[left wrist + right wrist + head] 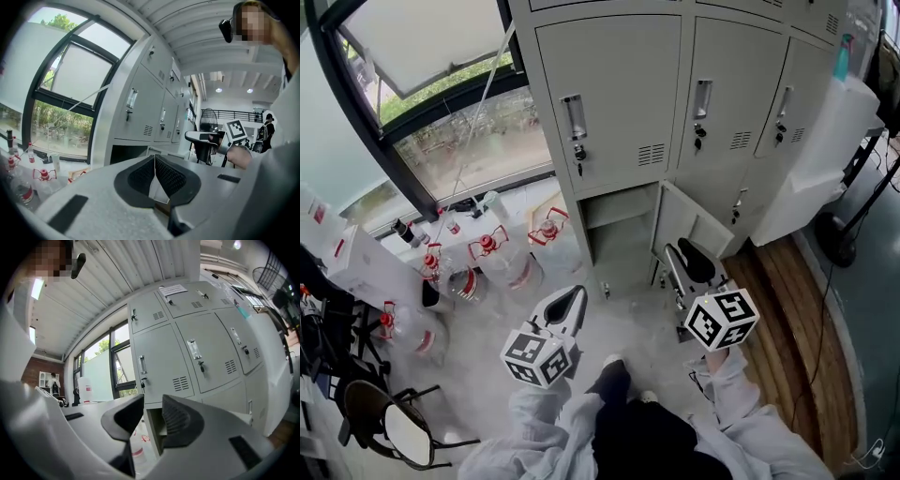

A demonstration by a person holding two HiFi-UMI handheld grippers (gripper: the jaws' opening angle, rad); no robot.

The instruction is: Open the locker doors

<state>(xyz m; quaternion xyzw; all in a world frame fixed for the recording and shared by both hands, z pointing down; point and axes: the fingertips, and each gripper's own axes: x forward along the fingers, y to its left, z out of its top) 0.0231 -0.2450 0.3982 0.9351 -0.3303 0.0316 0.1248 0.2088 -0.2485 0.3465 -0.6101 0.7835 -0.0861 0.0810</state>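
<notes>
A bank of grey lockers (675, 103) stands ahead. The upper doors (614, 94) (731, 84) are closed, each with a handle and a key. The bottom-left compartment (619, 239) stands open, with its door (694, 223) swung out to the right. My right gripper (684, 264) hangs just in front of that door, open and with nothing between its pads. In the right gripper view the gripper (153, 401) points at the open compartment (153, 423). My left gripper (572, 305) is lower left, shut and empty; its pads (164, 176) meet at the tip.
Several clear bottles with red caps (487, 258) stand on the floor left of the lockers, under a window (478, 141). A black chair (394, 427) is at the lower left. A large white body (825, 159) leans against the right lockers, over wooden flooring (787, 309).
</notes>
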